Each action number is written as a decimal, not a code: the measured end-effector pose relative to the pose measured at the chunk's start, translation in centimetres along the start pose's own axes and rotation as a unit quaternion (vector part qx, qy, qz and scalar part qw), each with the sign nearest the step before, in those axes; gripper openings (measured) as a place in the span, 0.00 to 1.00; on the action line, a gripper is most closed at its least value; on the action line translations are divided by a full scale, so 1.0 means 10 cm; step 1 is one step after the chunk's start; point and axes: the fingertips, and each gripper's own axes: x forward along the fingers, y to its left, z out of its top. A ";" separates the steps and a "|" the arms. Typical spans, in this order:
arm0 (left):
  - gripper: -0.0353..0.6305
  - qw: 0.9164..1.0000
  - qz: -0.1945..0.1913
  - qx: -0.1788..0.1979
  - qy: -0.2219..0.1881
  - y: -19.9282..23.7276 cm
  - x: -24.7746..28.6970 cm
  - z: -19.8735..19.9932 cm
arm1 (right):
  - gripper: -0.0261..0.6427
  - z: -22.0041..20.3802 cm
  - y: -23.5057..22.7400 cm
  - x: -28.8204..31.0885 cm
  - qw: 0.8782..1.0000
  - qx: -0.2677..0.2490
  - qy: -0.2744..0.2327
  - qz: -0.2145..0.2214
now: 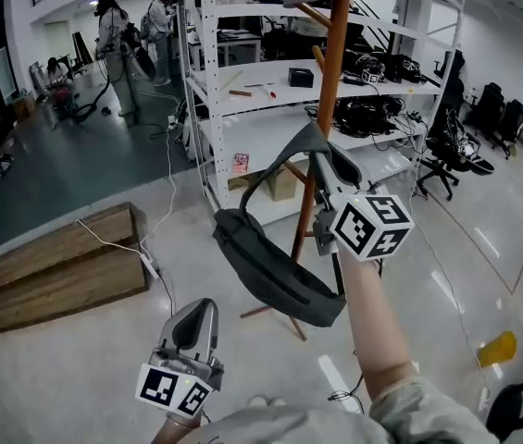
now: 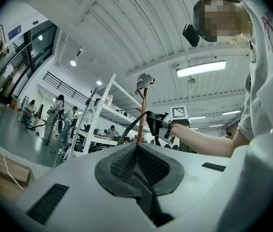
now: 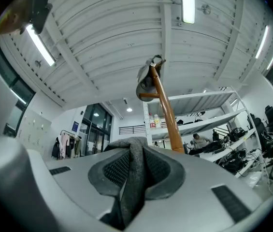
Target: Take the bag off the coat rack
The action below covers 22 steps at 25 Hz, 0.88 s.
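Grey fabric: one grey bag hangs by its strap beside the pole of one wooden coat rack. There are two grippers. The raised right gripper has its jaws clamped on the strap, and the bag dangles below them. The left gripper, low and well apart from the bag, has its jaws pressed together and holds nothing.

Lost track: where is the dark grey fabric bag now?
Head view centre, the bag hangs beside the orange wooden coat rack pole, strap clamped in the right gripper.

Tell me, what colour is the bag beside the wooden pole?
The bag is dark grey all over; the head view shows it best.
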 end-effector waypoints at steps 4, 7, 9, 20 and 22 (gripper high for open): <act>0.08 1.000 0.000 0.008 -0.008 0.00 -0.02 0.09 | 0.14 0.10 0.25 -0.26 1.000 0.003 -0.014 0.025; 0.08 1.000 -0.003 0.012 -0.014 0.00 -0.02 0.15 | 0.14 0.11 0.38 -0.48 0.999 0.013 -0.017 0.039; 0.08 1.000 -0.008 0.013 -0.015 -0.04 -0.01 0.16 | 0.14 0.06 0.45 -0.67 0.999 0.013 -0.014 0.044; 0.08 0.998 -0.055 0.008 -0.007 -0.39 0.11 0.11 | 0.14 -0.54 0.72 -1.74 0.996 0.062 0.053 0.027; 0.08 0.998 -0.060 0.007 -0.007 -0.43 0.13 0.09 | 0.14 -0.67 0.74 -1.92 0.995 0.066 0.070 0.020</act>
